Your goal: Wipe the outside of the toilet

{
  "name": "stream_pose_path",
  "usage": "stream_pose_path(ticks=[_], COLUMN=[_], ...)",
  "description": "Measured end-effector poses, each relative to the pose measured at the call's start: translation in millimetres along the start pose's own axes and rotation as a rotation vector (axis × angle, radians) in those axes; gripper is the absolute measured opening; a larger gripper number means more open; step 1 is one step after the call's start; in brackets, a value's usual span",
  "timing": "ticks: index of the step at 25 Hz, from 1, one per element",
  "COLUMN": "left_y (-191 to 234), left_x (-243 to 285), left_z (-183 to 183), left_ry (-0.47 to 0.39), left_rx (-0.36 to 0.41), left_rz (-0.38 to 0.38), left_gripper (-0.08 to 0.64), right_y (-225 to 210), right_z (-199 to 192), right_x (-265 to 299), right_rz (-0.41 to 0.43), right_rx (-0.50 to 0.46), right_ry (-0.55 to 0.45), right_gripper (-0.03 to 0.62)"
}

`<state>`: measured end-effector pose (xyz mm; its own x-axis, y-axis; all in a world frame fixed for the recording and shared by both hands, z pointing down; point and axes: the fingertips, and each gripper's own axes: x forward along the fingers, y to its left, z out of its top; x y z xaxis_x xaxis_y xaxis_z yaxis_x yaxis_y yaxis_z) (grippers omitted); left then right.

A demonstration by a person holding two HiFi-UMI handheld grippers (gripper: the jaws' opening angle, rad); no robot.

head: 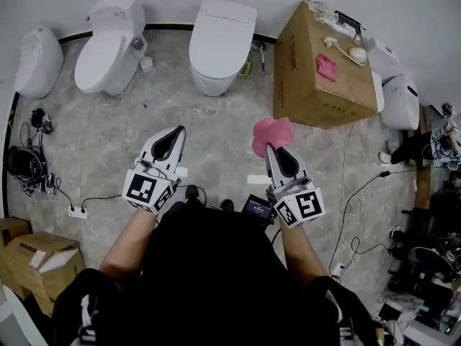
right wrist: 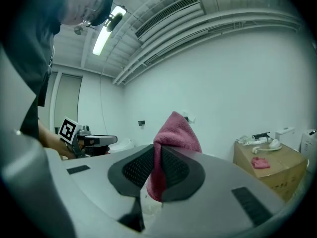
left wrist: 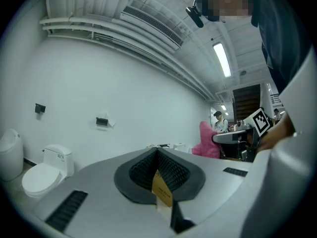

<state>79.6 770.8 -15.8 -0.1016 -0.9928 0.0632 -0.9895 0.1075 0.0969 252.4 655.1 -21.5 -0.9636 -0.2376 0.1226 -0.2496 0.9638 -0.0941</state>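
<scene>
Two white toilets stand against the far wall: one (head: 220, 42) straight ahead with its lid down, another (head: 108, 49) further left. My right gripper (head: 277, 151) is shut on a pink cloth (head: 271, 135), which sticks up from between the jaws in the right gripper view as the pink cloth (right wrist: 171, 138). My left gripper (head: 171, 137) is shut with nothing in it; its pads (left wrist: 163, 170) meet. Both grippers hang over the floor, well short of the toilets. The left toilet (left wrist: 42, 175) shows in the left gripper view.
A large cardboard box (head: 317, 71) stands at the right with a second pink cloth (head: 325, 66) and a white brush on top. A white urinal-like fixture (head: 36, 60) is at far left. Cables and a power strip (head: 75, 211) lie on the floor; boxes (head: 32, 254) at lower left.
</scene>
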Motion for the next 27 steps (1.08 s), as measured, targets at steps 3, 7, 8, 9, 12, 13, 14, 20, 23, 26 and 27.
stream_pose_path(ticks=[3, 7, 8, 9, 12, 13, 14, 20, 23, 26, 27], left_y=[-25.1, -69.2, -78.8, -87.1, -104.1, -107.6, -110.5, -130.7, -136.9, -141.1, -142.5], left_x=[2.6, 18.8, 22.1, 24.8, 28.7, 28.8, 28.3, 22.2, 19.1, 16.8, 16.0], left_z=[5.7, 10.7, 12.5, 13.9, 14.8, 14.1, 13.0, 4.3, -1.1, -5.8, -7.2], left_ry=[-0.013, -0.003, -0.001, 0.001, 0.004, 0.005, 0.007, 0.020, 0.025, 0.030, 0.031], left_rx=[-0.022, -0.006, 0.005, 0.011, 0.004, -0.004, -0.010, -0.004, -0.007, -0.004, -0.003], left_rz=[-0.043, -0.106, -0.117, -0.126, -0.141, -0.140, -0.136, -0.110, -0.098, -0.089, -0.086], left_gripper=[0.014, 0.014, 0.014, 0.014, 0.014, 0.014, 0.014, 0.014, 0.014, 0.014, 0.014], right_y=[6.5, -12.2, -16.6, -20.0, -26.8, -28.1, -29.0, -35.1, -37.8, -39.6, -40.2], right_z=[1.9, -2.2, -2.2, -1.8, -0.7, -0.8, -1.0, -8.3, -14.9, -19.0, -20.3], right_x=[-11.4, -34.5, -40.1, -45.2, -57.6, -61.1, -64.4, -87.0, -94.5, -98.3, -99.4], right_rz=[0.049, 0.042, 0.038, 0.035, 0.037, 0.040, 0.043, 0.052, 0.050, 0.055, 0.057], right_rx=[-0.018, 0.017, 0.024, 0.028, 0.031, 0.030, 0.029, 0.039, 0.055, 0.057, 0.058], right_ry=[-0.017, -0.024, -0.028, -0.033, -0.044, -0.045, -0.048, -0.054, -0.050, -0.049, -0.049], right_gripper=[0.060, 0.061, 0.060, 0.061, 0.060, 0.061, 0.060, 0.060, 0.061, 0.060, 0.060])
